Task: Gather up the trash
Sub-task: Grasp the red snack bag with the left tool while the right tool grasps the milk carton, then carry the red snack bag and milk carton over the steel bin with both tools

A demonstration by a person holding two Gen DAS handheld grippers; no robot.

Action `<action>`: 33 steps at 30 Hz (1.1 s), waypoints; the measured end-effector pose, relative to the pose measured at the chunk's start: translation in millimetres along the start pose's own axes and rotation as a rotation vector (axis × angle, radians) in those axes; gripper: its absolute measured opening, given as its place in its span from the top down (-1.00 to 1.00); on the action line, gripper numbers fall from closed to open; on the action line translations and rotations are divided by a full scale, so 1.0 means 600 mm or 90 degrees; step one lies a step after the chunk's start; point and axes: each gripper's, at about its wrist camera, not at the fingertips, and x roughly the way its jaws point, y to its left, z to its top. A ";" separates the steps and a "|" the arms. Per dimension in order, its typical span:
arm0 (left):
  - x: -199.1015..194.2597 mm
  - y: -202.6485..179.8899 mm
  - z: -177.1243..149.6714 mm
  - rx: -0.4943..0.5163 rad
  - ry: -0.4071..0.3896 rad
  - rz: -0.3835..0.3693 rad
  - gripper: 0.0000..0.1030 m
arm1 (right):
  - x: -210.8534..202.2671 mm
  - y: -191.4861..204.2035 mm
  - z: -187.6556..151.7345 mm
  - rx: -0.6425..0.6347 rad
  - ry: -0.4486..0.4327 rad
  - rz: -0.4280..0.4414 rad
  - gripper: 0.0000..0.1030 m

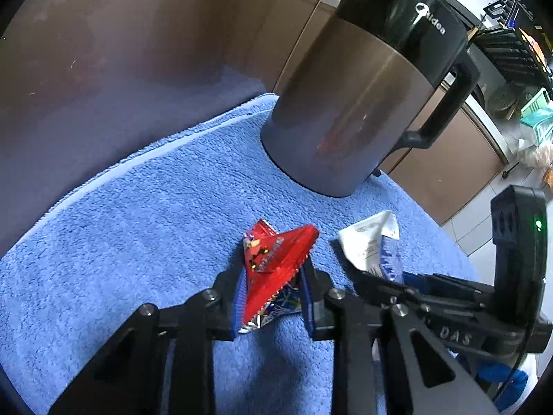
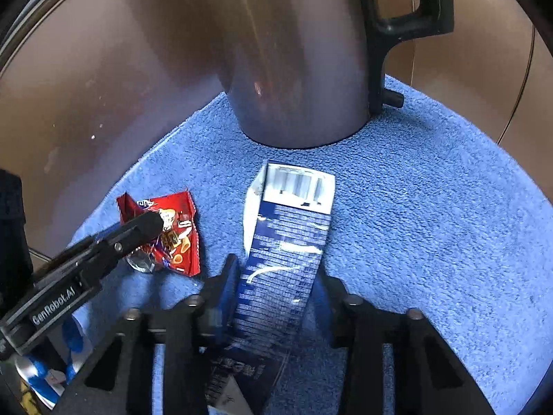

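Observation:
A red snack wrapper (image 1: 276,263) lies on the blue towel (image 1: 138,228). My left gripper (image 1: 273,297) is shut on the red snack wrapper, its blue pads pressing both sides; it also shows in the right wrist view (image 2: 172,235). A blue and white carton (image 2: 287,252), flattened, sits between my right gripper's (image 2: 276,287) fingers, which are shut on it. In the left wrist view the carton (image 1: 373,245) shows at the right, held by the right gripper's fingers (image 1: 414,283).
A steel and black electric kettle (image 1: 363,97) stands on the towel just behind both items; it also fills the top of the right wrist view (image 2: 293,52). A brown wall (image 1: 103,52) rises behind. Shelves and clutter (image 1: 518,45) lie far right.

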 end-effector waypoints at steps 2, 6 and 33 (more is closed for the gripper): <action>-0.012 -0.001 -0.002 0.000 -0.005 0.007 0.56 | -0.003 0.000 0.000 0.003 -0.001 0.006 0.38; -0.042 -0.010 -0.011 0.006 -0.012 0.015 0.58 | -0.037 0.003 -0.012 0.002 -0.021 0.024 0.38; -0.298 -0.431 -0.201 0.237 -0.060 -0.119 0.58 | -0.596 -0.155 -0.358 0.033 -0.284 -0.120 0.38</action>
